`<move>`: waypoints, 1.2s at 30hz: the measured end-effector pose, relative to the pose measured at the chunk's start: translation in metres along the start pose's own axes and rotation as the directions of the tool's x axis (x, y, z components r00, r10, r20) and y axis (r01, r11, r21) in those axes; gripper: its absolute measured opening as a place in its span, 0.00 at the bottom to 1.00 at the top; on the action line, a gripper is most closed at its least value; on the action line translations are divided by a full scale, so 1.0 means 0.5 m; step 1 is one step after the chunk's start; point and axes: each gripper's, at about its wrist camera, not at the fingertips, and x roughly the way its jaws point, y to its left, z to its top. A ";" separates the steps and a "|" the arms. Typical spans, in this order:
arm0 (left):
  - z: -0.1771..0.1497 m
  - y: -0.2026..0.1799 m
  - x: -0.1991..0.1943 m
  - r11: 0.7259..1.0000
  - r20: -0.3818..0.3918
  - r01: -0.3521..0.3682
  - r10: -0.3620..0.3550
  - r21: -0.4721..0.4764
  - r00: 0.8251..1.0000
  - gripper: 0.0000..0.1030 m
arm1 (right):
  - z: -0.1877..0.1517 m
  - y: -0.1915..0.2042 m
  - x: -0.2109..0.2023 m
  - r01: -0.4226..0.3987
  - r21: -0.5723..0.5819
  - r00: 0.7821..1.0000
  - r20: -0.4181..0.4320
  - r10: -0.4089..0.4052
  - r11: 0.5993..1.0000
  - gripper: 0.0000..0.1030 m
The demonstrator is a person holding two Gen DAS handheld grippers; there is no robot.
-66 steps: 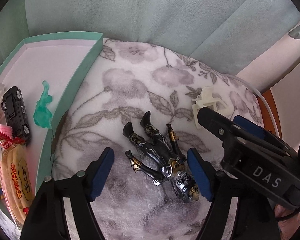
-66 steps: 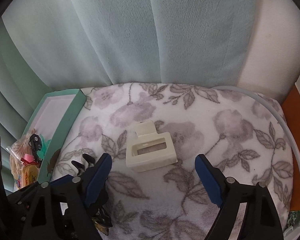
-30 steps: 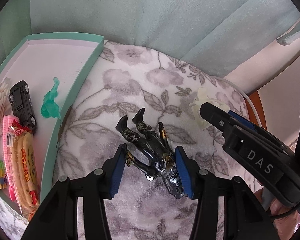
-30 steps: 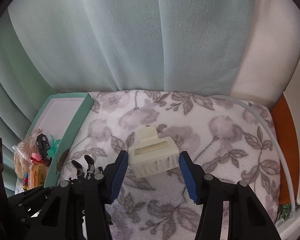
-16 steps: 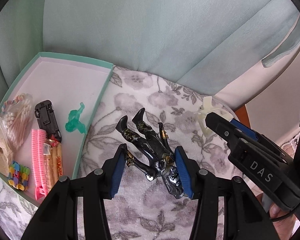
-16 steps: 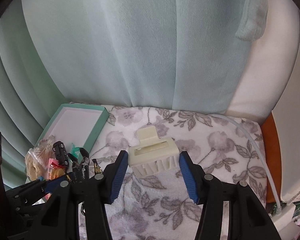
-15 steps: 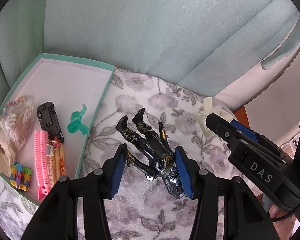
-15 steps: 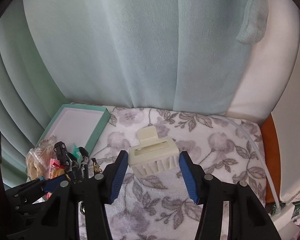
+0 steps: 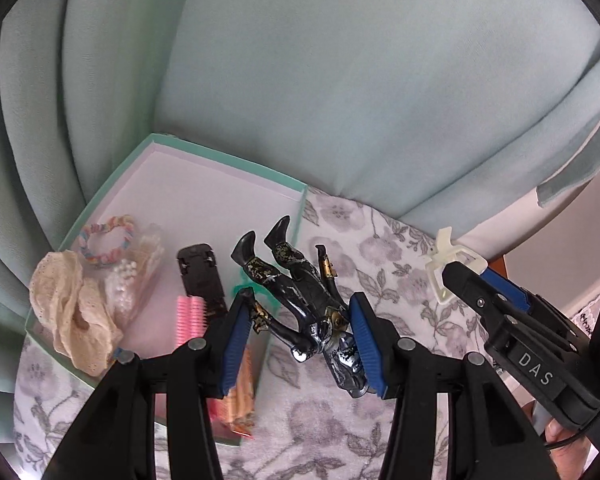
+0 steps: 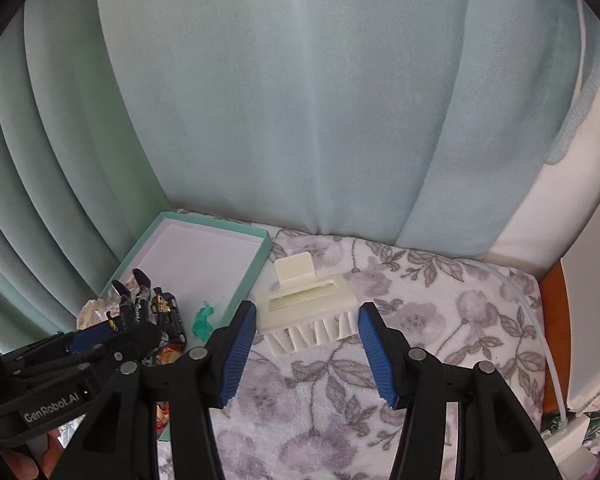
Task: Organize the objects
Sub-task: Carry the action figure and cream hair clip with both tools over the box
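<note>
Both loads need clear box floor: left tool (image 9: pixel 296 332) pinching the figure (image 9: pixel 300 296), right tool (image 10: pixel 306 344) the cream clip (image 10: pixel 308 316) (avoid the car (image 9: pixel 202 276)), teal box (image 10: pixel 256 264).

Glossy black plastic action figure (image 9: pixel 300 300) with chipped silver and gold paint; matt ivory plastic hair clip (image 10: pixel 310 312); plush floral fleece cover (image 10: pixel 440 300); matt teal cardboard box (image 9: pixel 296 196); ribbed blue pads (image 9: pixel 366 344).
</note>
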 end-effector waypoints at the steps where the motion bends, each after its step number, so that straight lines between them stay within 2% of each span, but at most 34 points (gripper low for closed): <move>1: 0.006 0.016 -0.006 1.000 0.008 -0.009 0.009 -0.005 1.000 0.50 | 0.003 0.012 0.004 -0.004 -0.007 1.000 -0.001 0.004 1.000 0.54; 10: 0.044 0.180 -0.043 0.992 0.045 -0.083 0.087 -0.100 0.995 0.50 | 0.020 0.125 0.050 -0.053 -0.067 0.998 -0.019 0.052 0.996 0.54; 19: 0.061 0.287 -0.059 0.982 0.051 -0.122 0.131 -0.144 0.990 0.50 | 0.025 0.216 0.107 -0.085 -0.118 0.995 -0.054 0.079 0.989 0.54; 25: 0.071 0.323 -0.043 0.981 0.043 -0.124 0.132 -0.150 0.990 0.50 | 0.025 0.246 0.145 -0.086 -0.127 0.994 -0.075 0.077 0.988 0.54; 36: 0.078 0.321 0.037 0.991 -0.012 -0.104 0.103 -0.087 0.995 0.50 | 0.013 0.247 0.210 -0.083 -0.121 0.990 -0.125 0.068 0.989 0.54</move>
